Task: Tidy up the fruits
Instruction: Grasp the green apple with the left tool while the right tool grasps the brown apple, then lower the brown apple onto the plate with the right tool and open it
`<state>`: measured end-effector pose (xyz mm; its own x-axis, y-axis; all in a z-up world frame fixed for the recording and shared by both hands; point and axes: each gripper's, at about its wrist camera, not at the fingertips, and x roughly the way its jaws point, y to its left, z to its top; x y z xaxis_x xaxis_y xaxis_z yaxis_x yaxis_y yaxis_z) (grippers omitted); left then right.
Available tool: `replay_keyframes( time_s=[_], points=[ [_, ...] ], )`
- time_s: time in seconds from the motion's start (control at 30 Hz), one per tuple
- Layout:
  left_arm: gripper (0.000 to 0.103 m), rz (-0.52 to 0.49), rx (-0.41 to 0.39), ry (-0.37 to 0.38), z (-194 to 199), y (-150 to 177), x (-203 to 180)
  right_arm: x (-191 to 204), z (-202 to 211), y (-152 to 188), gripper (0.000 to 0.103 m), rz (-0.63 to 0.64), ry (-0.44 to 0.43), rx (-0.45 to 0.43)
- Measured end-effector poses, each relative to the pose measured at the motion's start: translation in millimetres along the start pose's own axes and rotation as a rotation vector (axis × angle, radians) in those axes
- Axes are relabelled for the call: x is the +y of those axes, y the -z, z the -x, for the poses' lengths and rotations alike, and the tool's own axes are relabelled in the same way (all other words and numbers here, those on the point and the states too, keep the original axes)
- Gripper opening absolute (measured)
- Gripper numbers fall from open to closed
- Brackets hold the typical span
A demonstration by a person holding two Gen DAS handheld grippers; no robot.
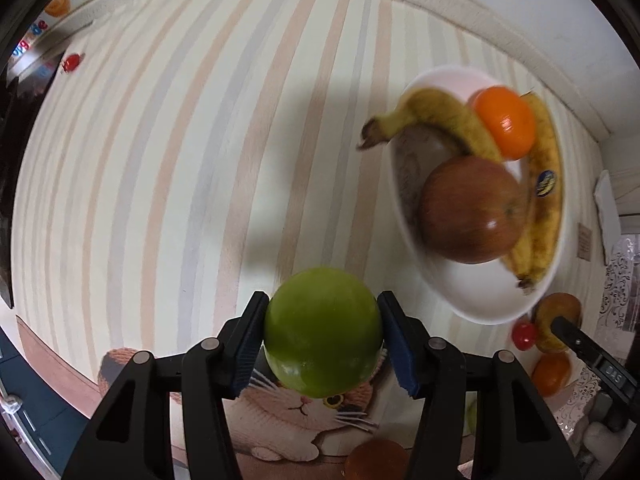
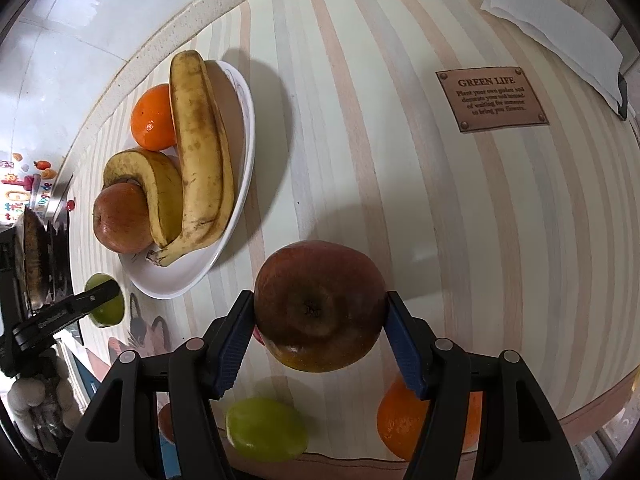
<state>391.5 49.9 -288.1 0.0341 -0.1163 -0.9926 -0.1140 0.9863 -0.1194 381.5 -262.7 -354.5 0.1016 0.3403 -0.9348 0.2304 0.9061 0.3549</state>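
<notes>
My left gripper (image 1: 322,336) is shut on a green apple (image 1: 322,332) and holds it above the striped table, left of the white plate (image 1: 460,296). The plate holds bananas (image 1: 544,176), an orange (image 1: 505,122) and a red apple (image 1: 472,210). My right gripper (image 2: 320,336) is shut on a dark red apple (image 2: 318,306), right of the same plate (image 2: 188,276). In the right wrist view the left gripper (image 2: 100,300) with its green apple (image 2: 107,312) shows at the left.
Loose on the table near its front edge lie a green fruit (image 2: 266,434), an orange (image 2: 404,424) and a small red fruit (image 1: 525,336). A paper napkin (image 2: 556,28) and a brown "GREEN LIFE" label (image 2: 492,98) are at the far right. A stove pan (image 2: 34,256) stands left.
</notes>
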Motion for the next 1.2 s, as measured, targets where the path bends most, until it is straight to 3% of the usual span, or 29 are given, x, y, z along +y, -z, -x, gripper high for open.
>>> replay_keyframes(
  time_s=[0.3,0.53,0.7,1.03,1.2],
  points=[
    [0.053,-0.034,-0.103,0.084,58.3,-37.3,-23.7,5.9,25.1,-7.9,0.066,-0.008,-0.044,-0.047],
    [0.053,-0.087,-0.111,0.056,47.4,-91.8,-53.2,13.8,42.5,-18.1,0.066,-0.008,-0.060,-0.084],
    [0.053,-0.120,-0.074,0.032,30.2,-116.8,-65.6,22.4,48.1,-26.8,0.066,-0.007,-0.074,-0.098],
    [0.054,-0.160,-0.025,0.009,4.4,-109.7,-66.9,52.2,56.2,-72.5,0.066,0.018,-0.092,-0.144],
    [0.054,-0.133,0.004,0.024,-3.6,-107.7,-58.0,92.9,46.3,-87.7,0.066,0.104,-0.103,-0.126]
  ],
)
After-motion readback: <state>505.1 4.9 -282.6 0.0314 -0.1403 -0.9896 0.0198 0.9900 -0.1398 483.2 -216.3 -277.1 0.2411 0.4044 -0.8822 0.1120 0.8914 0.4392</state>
